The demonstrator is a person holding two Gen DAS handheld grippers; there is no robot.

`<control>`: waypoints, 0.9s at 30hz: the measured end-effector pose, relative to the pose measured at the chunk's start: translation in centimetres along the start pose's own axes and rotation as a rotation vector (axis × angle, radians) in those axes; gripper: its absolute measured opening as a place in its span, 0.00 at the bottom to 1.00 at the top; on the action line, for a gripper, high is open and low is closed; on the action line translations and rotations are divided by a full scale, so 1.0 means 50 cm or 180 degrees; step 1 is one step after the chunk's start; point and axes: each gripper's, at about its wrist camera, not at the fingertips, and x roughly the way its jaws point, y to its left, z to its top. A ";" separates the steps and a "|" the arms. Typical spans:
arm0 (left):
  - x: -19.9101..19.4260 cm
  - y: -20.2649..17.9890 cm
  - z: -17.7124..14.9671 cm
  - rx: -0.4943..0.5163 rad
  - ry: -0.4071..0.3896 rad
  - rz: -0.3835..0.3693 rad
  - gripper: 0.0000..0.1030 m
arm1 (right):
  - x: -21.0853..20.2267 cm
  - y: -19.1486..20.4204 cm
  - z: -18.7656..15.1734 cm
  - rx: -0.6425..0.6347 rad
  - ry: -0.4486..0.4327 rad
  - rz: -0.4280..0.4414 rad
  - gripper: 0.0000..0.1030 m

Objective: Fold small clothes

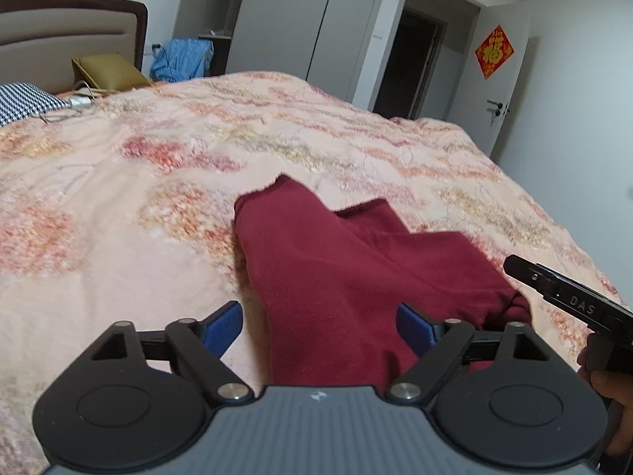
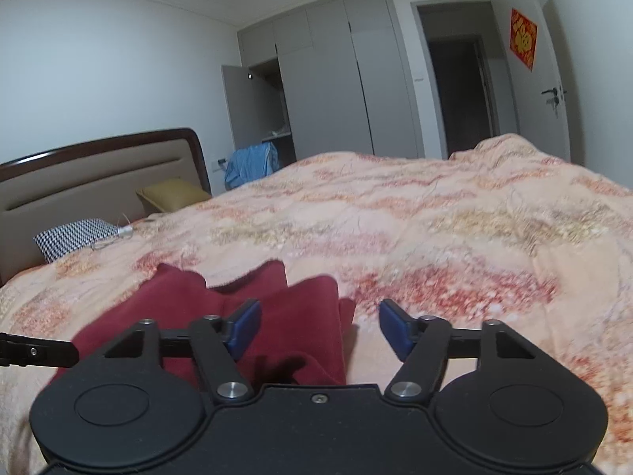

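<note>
The dark red knit garment (image 1: 356, 261) was laid on the peach floral bedspread (image 1: 118, 198), long axis running away from both grippers, framed between the spread fingers of the left gripper (image 1: 320, 326), while the right gripper (image 2: 319, 330), likewise spread and empty, was held over its right edge.

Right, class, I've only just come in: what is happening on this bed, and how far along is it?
A person is folding a small dark red garment on a floral quilt, holding a two-finger tool in each hand. Both the left claw and the right claw are open and hover low over the cloth, gripping nothing. The garment lies rumpled, with layers overlapping, so the fold looks unfinished. Pillows sit by the headboard.
</note>
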 end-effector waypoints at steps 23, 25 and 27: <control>-0.266 -0.062 -0.030 -0.0044 -0.0593 0.0277 1.00 | -0.261 0.060 0.052 -0.0088 -0.0413 0.0130 0.99; -0.286 -0.066 -0.042 -0.0031 -0.0647 0.0319 1.00 | -0.281 0.068 0.046 -0.0091 -0.0416 0.0128 0.99; -0.307 -0.071 -0.053 -0.0016 -0.0713 0.0348 1.00 | -0.301 0.076 0.039 -0.0096 -0.0423 0.0114 0.99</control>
